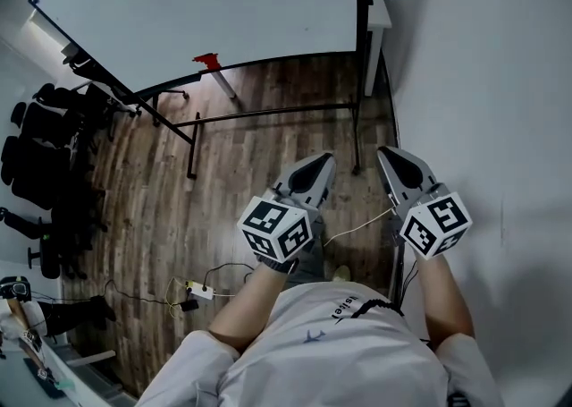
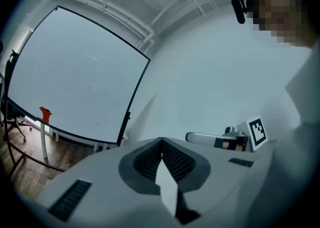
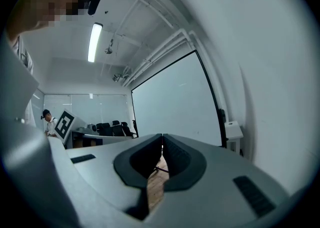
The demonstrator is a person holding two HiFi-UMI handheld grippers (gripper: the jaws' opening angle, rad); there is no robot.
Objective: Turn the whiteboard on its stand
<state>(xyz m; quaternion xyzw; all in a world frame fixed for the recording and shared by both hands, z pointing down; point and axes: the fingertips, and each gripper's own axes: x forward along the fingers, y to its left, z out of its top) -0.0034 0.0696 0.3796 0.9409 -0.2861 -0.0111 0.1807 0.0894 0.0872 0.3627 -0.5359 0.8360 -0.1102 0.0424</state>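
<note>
A large whiteboard [image 1: 206,12] in a black frame stands on its black stand [image 1: 268,114] ahead of me, close to the right wall. A red object [image 1: 208,61] sits on its lower edge. The whiteboard [image 2: 70,86] fills the left of the left gripper view, and the whiteboard [image 3: 175,106] shows past the jaws in the right gripper view. My left gripper [image 1: 327,160] and right gripper [image 1: 382,155] are held side by side in front of my chest, well short of the board. Both are shut with nothing between the jaws.
A white wall [image 1: 483,83] runs along the right. Black office chairs [image 1: 45,155] crowd the left. A power strip [image 1: 198,290] with cables lies on the wood floor [image 1: 241,164] near my feet. A small white table [image 1: 375,3] stands behind the board.
</note>
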